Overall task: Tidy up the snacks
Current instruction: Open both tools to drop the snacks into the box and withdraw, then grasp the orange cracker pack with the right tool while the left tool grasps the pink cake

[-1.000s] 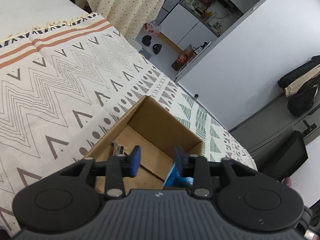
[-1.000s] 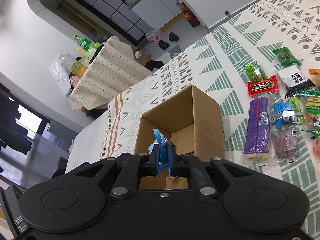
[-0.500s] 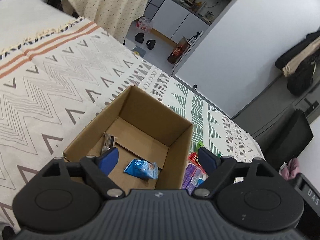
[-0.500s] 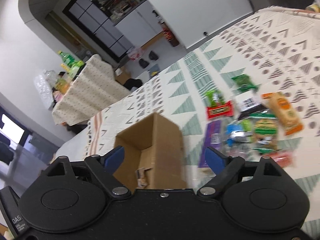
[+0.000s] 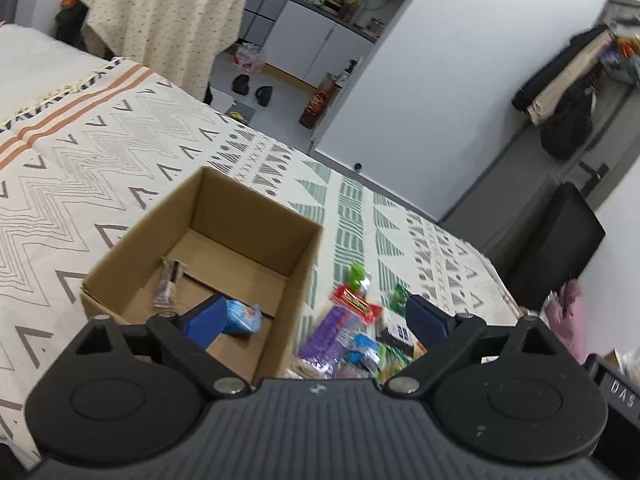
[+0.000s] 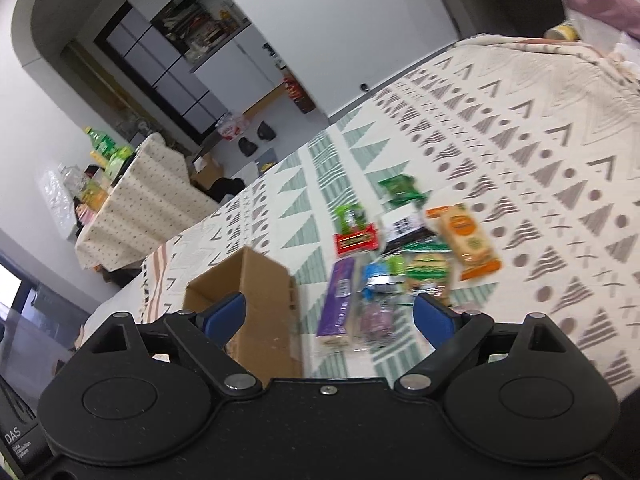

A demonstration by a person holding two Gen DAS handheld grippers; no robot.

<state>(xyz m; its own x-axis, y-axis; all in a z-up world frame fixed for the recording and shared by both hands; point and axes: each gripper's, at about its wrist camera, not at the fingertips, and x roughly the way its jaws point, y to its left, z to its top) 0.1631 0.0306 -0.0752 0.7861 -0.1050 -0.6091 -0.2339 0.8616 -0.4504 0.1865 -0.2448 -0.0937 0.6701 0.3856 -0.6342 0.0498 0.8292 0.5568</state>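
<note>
**Both grippers hanging with jaws spread above the snack box**

The cardboard box (image 5: 208, 256) is sitting open-topped on the bench (image 5: 80, 160), which is wearing a cream cloth with grey and green geometric print. Inside the box, a dark-wrapped snack bar (image 5: 168, 284) is lying near the left wall, and a light blue packet (image 5: 242, 316) is resting on the box floor toward the near side.

The left gripper (image 5: 314, 320) is hovering over the near right corner of the box with its jaws released wide and nothing between them; its left fingertip is showing over the box interior, just beside the blue packet, while the right one is showing over the loose snacks.

To the right of the box, a pile of snacks is lying on the cloth: a purple packet (image 6: 338, 300) nearest the box, a red bar (image 6: 356, 240) beyond it, a light green packet (image 6: 350, 216) touching the red bar's far side, a dark green packet (image 6: 400, 188) farther still, a black-and-white packet (image 6: 404, 226), and an orange packet (image 6: 464, 240) at the right edge of the pile. The items in the middle of the pile are blurring together and cannot be told apart.

The right gripper (image 6: 330, 314) is also hanging with jaws spread and empty, framing the box's right wall and the near end of the pile
</note>
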